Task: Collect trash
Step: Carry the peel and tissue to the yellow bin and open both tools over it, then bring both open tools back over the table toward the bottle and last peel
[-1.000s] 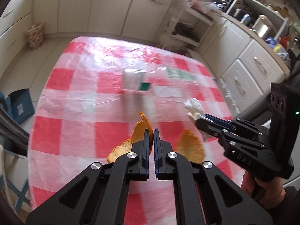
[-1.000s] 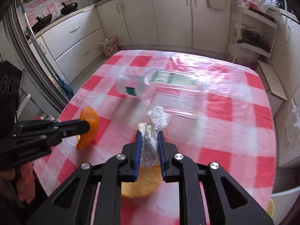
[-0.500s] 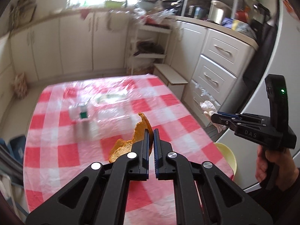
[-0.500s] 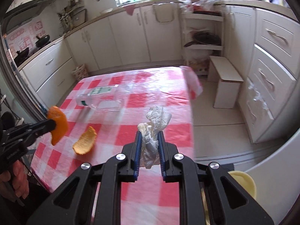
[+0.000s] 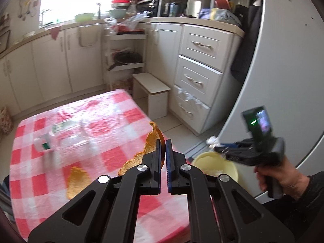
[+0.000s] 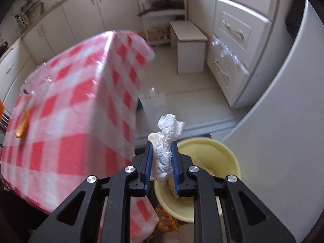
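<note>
My left gripper (image 5: 163, 141) is shut on a curled orange peel (image 5: 150, 140), held above the red-checked table (image 5: 113, 151). A second orange peel (image 5: 78, 179) lies on the cloth, and a clear plastic bottle (image 5: 66, 134) lies on its side farther back. My right gripper (image 6: 161, 144) is shut on a crumpled white tissue (image 6: 166, 139) and hangs over the rim of a pale yellow bin (image 6: 222, 158) beside the table. The left wrist view shows that right gripper (image 5: 217, 146) with a hand on its grip, above the yellow bin (image 5: 214, 162).
A white fridge (image 5: 283, 81) stands right behind the bin. White drawers (image 5: 198, 81) and a small white stool (image 5: 150, 93) lie beyond the table's far edge. The tablecloth hangs down the table's side (image 6: 125, 101) next to the bin.
Both grippers swung right, off the table's middle toward its right edge. The right one, still with the tissue, now hangs over the yellow bin; the left carried its peel along.
</note>
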`<state>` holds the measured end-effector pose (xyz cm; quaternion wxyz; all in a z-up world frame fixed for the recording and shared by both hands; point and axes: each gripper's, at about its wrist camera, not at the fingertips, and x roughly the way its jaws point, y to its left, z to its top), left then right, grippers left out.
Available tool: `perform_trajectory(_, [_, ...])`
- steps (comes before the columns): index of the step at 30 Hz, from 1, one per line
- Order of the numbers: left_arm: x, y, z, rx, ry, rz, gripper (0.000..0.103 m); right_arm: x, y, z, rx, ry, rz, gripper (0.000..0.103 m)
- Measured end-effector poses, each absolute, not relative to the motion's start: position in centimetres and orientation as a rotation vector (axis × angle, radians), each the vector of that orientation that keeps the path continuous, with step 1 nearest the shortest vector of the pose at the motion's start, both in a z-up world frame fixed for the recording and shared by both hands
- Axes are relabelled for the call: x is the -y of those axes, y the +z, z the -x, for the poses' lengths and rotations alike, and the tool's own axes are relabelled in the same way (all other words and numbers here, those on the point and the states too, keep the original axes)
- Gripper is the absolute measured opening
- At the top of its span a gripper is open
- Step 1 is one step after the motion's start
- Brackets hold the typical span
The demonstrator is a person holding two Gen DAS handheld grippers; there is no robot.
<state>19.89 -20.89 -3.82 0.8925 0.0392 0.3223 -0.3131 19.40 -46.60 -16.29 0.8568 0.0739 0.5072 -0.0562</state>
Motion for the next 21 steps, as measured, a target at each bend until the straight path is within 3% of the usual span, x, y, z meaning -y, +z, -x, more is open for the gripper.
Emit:
perform_trajectory(5, [25.1,-4.8,-20.0,-0.730,-0.780,0.031,0.004,48.9,-18.4,-19.2,-1.149,-0.168,-0.184,0.026])
perform_trajectory(7, [26.9,-5.8,-20.0,-0.761,-0.812,0.056,0.004,49.9,-18.7,-18.9,-1.169,-0.198,-0.210,0.046])
perform_trajectory(11, [30.5,-8.8,-20.5,-0.863,-0.871,0.121,0.004,52.7,-17.2,-17.8,-1.106,-0.243,-0.331,0.047])
perform_trajectory(21, [38.7,-15.4,-21.0,-1.055,-0.947,0.246,0.004,56.1,-6.9,-13.6,-0.696,-0.202,-0.575,0.057])
